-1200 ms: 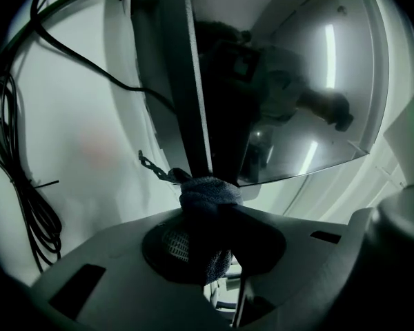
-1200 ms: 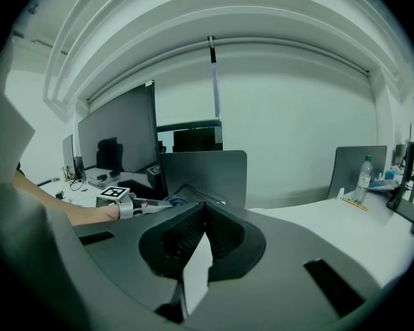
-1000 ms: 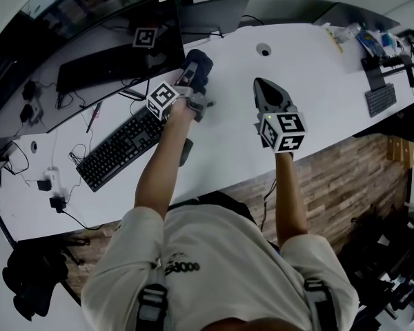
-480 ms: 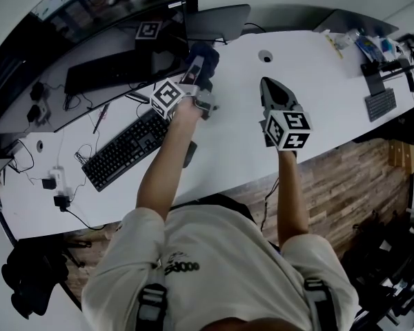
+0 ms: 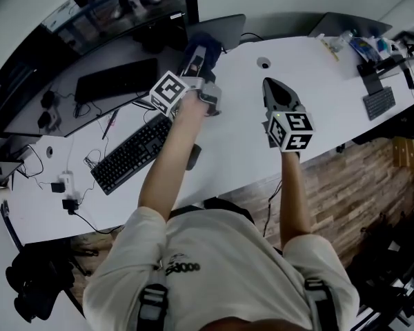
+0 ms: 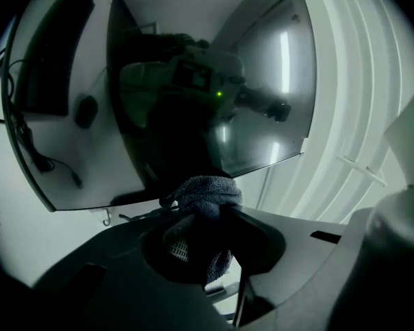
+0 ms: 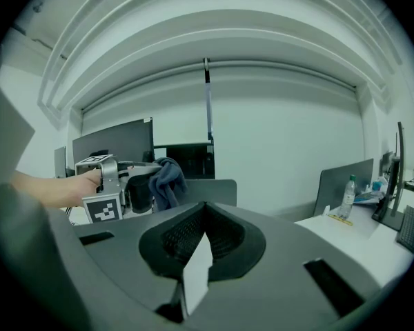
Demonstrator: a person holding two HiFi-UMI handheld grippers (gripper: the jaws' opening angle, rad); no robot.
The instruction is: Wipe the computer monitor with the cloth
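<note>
Left gripper (image 6: 207, 214): your jaws are closed on the cloth (image 6: 205, 192), a dark grey knit bunch that bulges out past the tips, with a tail hanging below them. The bunch sits right at the lower edge of the monitor (image 6: 193, 81); the views don't settle whether it touches the glass. The dark screen fills the space above the cloth and mirrors the gripper. Its right edge runs close beside the cloth, with white wall beyond.

In the head view, your left gripper (image 5: 195, 64) is at the back of the desk (image 5: 241, 150), by the monitor's (image 5: 90, 19) right-hand end, with the cloth (image 5: 203, 45) at its front. The keyboard (image 5: 134, 150) and a mouse (image 5: 192, 156) lie under your left arm.

Right gripper (image 7: 205, 236): jaws drawn together, nothing between them. It hangs (image 5: 276, 92) over bare white desk, well apart from the monitor. The desk surface between the two grippers is bare apart from a cable hole (image 5: 263, 63). The desk's front edge runs beneath your right forearm. A second keyboard (image 5: 381, 102) and small clutter sit far off at the right end.
</note>
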